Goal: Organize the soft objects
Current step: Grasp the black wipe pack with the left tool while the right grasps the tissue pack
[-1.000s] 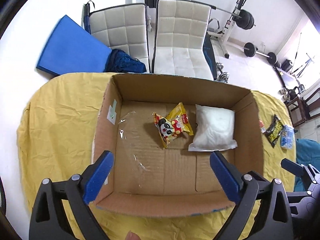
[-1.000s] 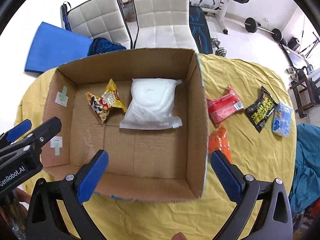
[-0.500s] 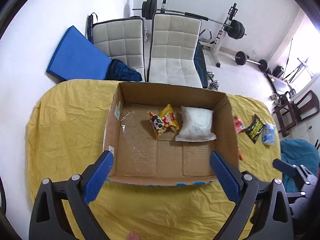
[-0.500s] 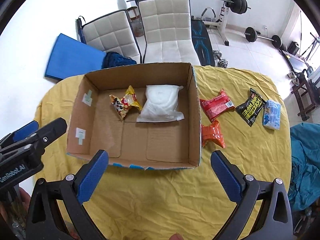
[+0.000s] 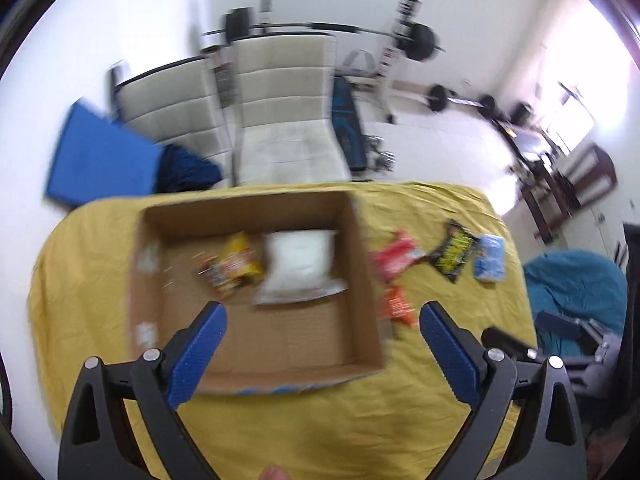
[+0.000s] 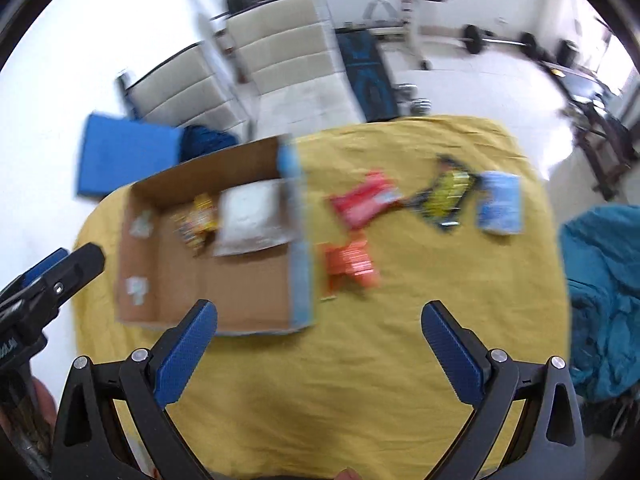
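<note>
Yellow cloth [image 6: 360, 380] is spread across the table; on it, just right of the cardboard box [image 6: 224, 300], the orange packet [image 6: 350, 264] is seen beside a red packet [image 6: 362, 202], a black-and-yellow packet [image 6: 448, 192] and a blue packet [image 6: 500, 202]; blur hides the labels. Light, crinkly and slippery handling is expected, so a pinch across the middle is favoured. Inside the box, a white bag [image 5: 298, 264] and yellow packet [image 5: 234, 268] are already lodged. Both the right gripper [image 6: 318, 340] and left gripper [image 5: 320, 340] are held high, splayed wide, empty.

In the cardboard box [image 6: 208, 276]: snack bag [image 6: 198, 220] left of pillow pack [image 6: 250, 218]. Right of box, on tablecloth [image 6: 360, 380]: four packets [image 6: 452, 194].
</note>
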Tool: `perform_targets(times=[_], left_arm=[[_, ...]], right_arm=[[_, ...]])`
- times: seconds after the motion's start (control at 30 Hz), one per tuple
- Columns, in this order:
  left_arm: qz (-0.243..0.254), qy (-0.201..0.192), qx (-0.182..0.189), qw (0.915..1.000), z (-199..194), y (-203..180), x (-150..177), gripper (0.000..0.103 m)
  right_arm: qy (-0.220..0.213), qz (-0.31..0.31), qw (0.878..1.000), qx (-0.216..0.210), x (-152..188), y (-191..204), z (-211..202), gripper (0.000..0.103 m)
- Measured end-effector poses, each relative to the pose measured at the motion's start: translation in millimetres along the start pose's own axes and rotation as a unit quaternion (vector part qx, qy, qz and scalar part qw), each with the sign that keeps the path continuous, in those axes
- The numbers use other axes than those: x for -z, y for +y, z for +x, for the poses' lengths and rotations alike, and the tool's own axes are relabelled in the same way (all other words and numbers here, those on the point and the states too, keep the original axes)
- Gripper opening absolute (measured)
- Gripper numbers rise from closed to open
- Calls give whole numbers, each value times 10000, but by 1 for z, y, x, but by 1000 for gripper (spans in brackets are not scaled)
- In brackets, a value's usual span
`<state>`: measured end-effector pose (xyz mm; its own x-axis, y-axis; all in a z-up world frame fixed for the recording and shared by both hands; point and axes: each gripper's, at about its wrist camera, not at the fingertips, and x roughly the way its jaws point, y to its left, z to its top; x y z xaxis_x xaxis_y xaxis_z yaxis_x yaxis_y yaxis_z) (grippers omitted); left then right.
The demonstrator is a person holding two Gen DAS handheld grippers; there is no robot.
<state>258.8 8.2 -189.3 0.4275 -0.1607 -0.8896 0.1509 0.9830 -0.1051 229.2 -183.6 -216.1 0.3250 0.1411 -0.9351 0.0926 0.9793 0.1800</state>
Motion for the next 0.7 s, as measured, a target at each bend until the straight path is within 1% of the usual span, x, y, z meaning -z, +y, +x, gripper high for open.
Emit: perform_targets(times=[0.03, 0.07, 0.1, 0.13, 0.2, 0.23, 0.3, 0.33, 0.37, 0.43, 0.47, 0.53, 0.57, 0.6, 0.63, 0.67, 0.7], left_arm=[[139, 55, 26, 9999, 12, -18, -9, 99], [302, 114, 19, 9995, 26, -36, -16, 99], [505, 212, 34, 9985, 47, -62, -26, 99], [637, 285, 59, 9975, 63, -77, -32, 99], [951, 605, 61, 9936, 111, -119, -49, 99], [1012, 715, 87, 9923, 130, -131, -54, 99], [1130, 947, 62, 9890, 171, -155, -62, 99], [1187, 1137, 89, 9864, 197, -168, -66, 99], [1217, 1240, 59, 9848, 214, -176, -69, 99], [1245, 1428, 81, 9819, 246, -186, -72, 99], [1246, 1549, 85, 9800, 263, -190, -71, 99], [1219, 1789, 157, 9762, 289, -198, -71, 99], [1216, 1862, 171, 9748, 298, -202, -71, 99], [1239, 1945, 219, 9728, 306, -207, -70, 99], [1265, 2007, 246, 9711, 312, -211, -69, 99], [1313, 2080, 267, 9689, 318, -217, -69, 97], [1389, 2137, 265, 9666, 324, -224, -68, 97]], right_arm=[[-10, 71, 9999, 122, -7, -18, 1, 103], [-5, 155, 9994, 315, -15, -44, 4, 103], [18, 246, 9985, 486, -24, -68, 10, 103], [61, 329, 9976, 607, -31, -87, 16, 103], [246, 540, 9950, 809, -52, -139, 41, 103], [337, 659, 9935, 866, -61, -163, 55, 103], [571, 860, 9912, 828, -78, -199, 86, 103], [700, 987, 9896, 775, -87, -217, 106, 103], [840, 1079, 9880, 723, -95, -232, 125, 103], [1051, 1274, 9842, 641, -108, -255, 160, 101], [1139, 1353, 9828, 526, -114, -265, 178, 100], [1371, 1432, 9792, 426, -120, -280, 208, 97], [1491, 1443, 9775, 377, -122, -283, 222, 89], [1590, 1455, 9760, 319, -123, -286, 233, 75], [1749, 1424, 9738, 293, -123, -290, 246, 66], [1858, 1390, 9721, 337, -122, -294, 252, 54], [1884, 1388, 9717, 333, -121, -298, 254, 49]])
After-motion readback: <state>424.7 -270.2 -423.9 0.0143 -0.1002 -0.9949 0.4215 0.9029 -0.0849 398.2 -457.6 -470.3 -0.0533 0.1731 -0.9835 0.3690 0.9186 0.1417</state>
